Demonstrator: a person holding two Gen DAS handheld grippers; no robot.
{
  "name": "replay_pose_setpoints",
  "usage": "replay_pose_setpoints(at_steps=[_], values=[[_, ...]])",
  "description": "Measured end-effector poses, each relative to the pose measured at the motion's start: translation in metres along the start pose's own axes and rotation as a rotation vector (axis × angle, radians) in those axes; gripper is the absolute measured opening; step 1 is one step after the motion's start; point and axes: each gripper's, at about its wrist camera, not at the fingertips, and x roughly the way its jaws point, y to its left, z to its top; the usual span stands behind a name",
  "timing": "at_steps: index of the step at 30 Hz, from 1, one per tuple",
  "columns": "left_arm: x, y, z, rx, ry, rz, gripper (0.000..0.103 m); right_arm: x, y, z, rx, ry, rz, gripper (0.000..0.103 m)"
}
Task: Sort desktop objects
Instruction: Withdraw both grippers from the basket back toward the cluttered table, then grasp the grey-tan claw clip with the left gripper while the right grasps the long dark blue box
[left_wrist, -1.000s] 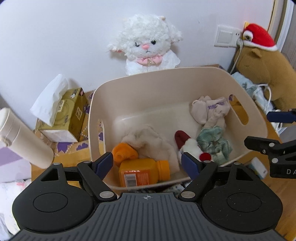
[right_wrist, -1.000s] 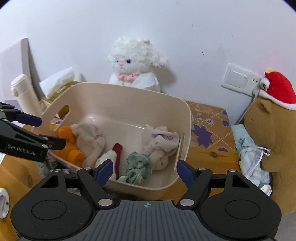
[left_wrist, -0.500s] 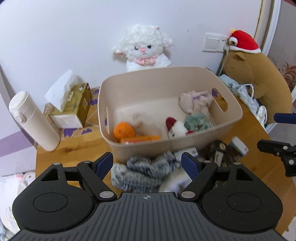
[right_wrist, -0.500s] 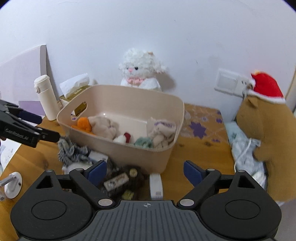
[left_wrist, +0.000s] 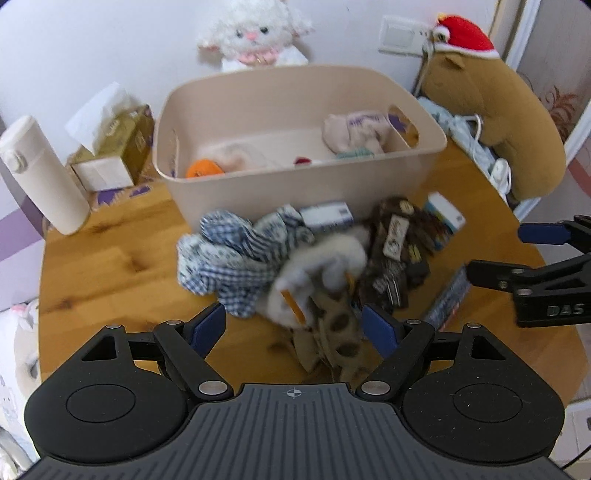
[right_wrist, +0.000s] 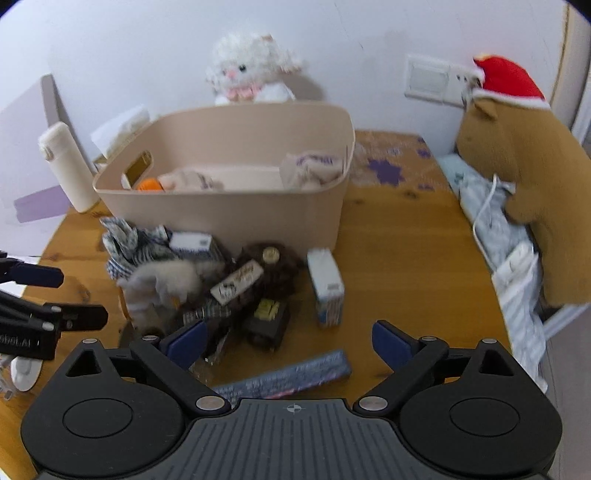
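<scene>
Left wrist view looks down on a heap of loose things on the wooden table (left_wrist: 110, 258), just in front of the beige bin (left_wrist: 295, 184): a blue checked cloth (left_wrist: 236, 258), a white fluffy toy (left_wrist: 321, 273) touching it, and a dark brown bundle with labels (left_wrist: 399, 251) beside that. The left gripper (left_wrist: 293, 325) hangs over the near edge of the heap with its jaws spread wide and nothing between them; the right gripper (right_wrist: 288, 341) is likewise released and empty, above a long blue flat box (right_wrist: 288, 376) and near a small white carton (right_wrist: 327, 291). The bin already holds an orange item (left_wrist: 203, 169) and some pale cloths, so the step in hand is likely choosing the next piece. It would go best to take one item only: come down on the toy's raised body or a fold of the cloth, close fully, and lift slowly so tangled neighbours fall away before carrying it over the bin's wall.
</scene>
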Motion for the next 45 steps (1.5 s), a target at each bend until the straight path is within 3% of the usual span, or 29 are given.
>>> replay_pose_setpoints(at_steps=[5, 13, 18, 23, 27, 33, 37, 45], values=[[0.009, -0.005, -0.006, 0.021, 0.024, 0.004, 0.082, 0.021, 0.007, -0.012, 0.047, 0.065, -0.019, 0.098], [0.024, 0.003, -0.016, -0.057, 0.073, -0.004, 0.082, 0.053, 0.021, -0.019, 0.027, 0.154, -0.053, 0.098], [0.032, 0.004, -0.025, -0.051, 0.103, -0.006, 0.082, 0.067, 0.026, -0.025, 0.023, 0.195, -0.063, 0.098], [0.035, 0.011, -0.026, -0.071, 0.11, -0.001, 0.082, 0.068, 0.026, -0.039, -0.058, 0.238, -0.1, 0.097], [0.036, 0.023, -0.021, -0.137, 0.114, -0.008, 0.082, 0.06, 0.014, -0.048, -0.069, 0.241, -0.127, 0.097], [0.045, 0.04, -0.011, -0.318, 0.174, -0.091, 0.082, 0.051, -0.016, -0.059, 0.024, 0.244, -0.129, 0.097], [0.048, 0.029, -0.006, -0.289, 0.172, -0.078, 0.082, 0.044, -0.029, -0.067, 0.059, 0.233, -0.123, 0.096], [0.064, 0.0, -0.008, -0.235, 0.192, -0.047, 0.082, 0.037, -0.036, -0.068, 0.005, 0.198, -0.098, 0.093]])
